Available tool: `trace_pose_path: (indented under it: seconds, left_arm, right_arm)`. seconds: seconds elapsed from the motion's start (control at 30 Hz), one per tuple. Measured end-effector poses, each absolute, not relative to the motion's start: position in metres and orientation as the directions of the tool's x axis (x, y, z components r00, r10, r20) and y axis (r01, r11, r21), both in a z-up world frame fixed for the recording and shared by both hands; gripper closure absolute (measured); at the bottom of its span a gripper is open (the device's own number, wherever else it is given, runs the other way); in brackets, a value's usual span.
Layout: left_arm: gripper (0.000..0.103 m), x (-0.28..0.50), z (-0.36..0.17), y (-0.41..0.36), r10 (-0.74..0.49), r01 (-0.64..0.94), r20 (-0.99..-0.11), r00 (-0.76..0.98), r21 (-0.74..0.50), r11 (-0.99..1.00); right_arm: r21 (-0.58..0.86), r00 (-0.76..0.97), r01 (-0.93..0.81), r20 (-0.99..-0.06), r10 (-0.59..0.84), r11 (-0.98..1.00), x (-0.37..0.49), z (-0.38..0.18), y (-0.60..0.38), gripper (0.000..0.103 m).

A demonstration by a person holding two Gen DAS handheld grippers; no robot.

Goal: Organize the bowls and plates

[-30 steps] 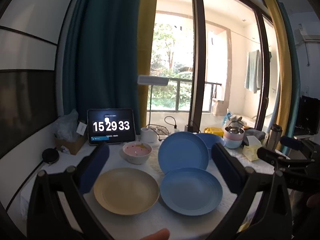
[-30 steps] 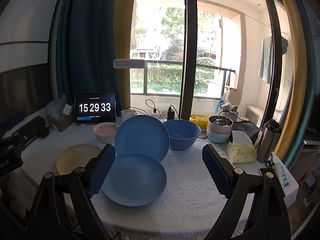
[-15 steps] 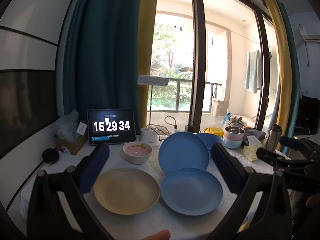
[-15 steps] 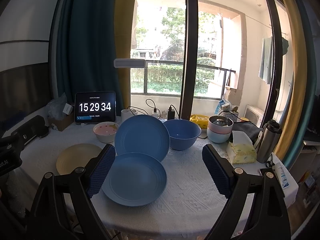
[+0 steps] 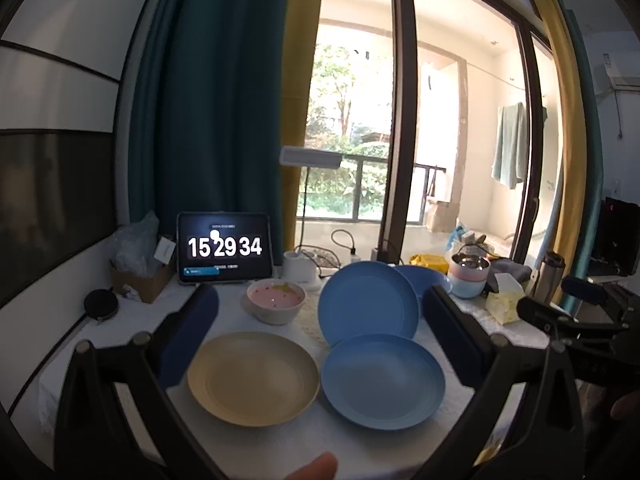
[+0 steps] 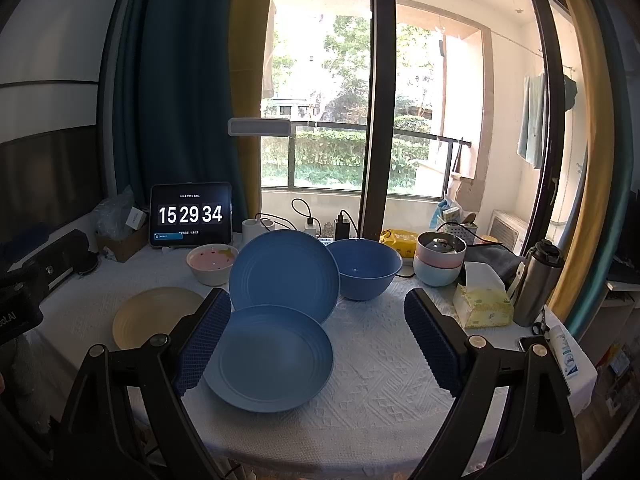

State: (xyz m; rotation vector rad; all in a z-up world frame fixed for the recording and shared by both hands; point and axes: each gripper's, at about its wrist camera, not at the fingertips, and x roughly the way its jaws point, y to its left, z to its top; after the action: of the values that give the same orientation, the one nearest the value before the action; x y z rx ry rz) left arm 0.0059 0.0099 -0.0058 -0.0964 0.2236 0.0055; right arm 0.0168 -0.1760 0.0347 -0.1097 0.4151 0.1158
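Observation:
A yellow plate [image 5: 253,378] lies flat on the white table, with a blue plate [image 5: 383,381] flat to its right. A second blue plate [image 5: 368,306] leans tilted against a blue bowl [image 6: 365,268]. A white bowl with a pink inside [image 5: 275,301] stands behind the yellow plate. My left gripper [image 5: 320,332] is open and empty, held above the near plates. My right gripper [image 6: 318,340] is open and empty, held above the flat blue plate [image 6: 269,360]. The yellow plate also shows in the right wrist view [image 6: 154,316].
A tablet clock [image 6: 191,215] stands at the back left beside a cardboard box [image 5: 138,276]. Stacked pink and blue bowls [image 6: 439,258], a tissue box [image 6: 482,304] and a steel bottle [image 6: 536,284] stand at the right. Chargers and cables [image 6: 308,222] lie along the window.
The clock has gone from 15:29:33 to 15:29:34. Both grippers and all dishes have stayed where they were.

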Motion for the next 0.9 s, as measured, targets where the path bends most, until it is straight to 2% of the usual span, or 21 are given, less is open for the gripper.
trace_pose_path:
  seconds: [0.43, 0.9]
  left_arm:
    - [0.000, 0.007, -0.009, 0.011, -0.003, -0.017, -0.225, 0.974, -0.089, 0.996]
    - [0.000, 0.038, -0.023, 0.020, 0.008, -0.037, -0.286, 0.958, -0.093, 0.995]
  right_arm:
    - [-0.085, 0.906, -0.138, -0.414, 0.091, 0.987, 0.019, 0.032, -0.172, 0.012]
    - [-0.088, 0.887, -0.154, -0.451, 0.098, 0.984, 0.053, 0.021, -0.167, 0.012]
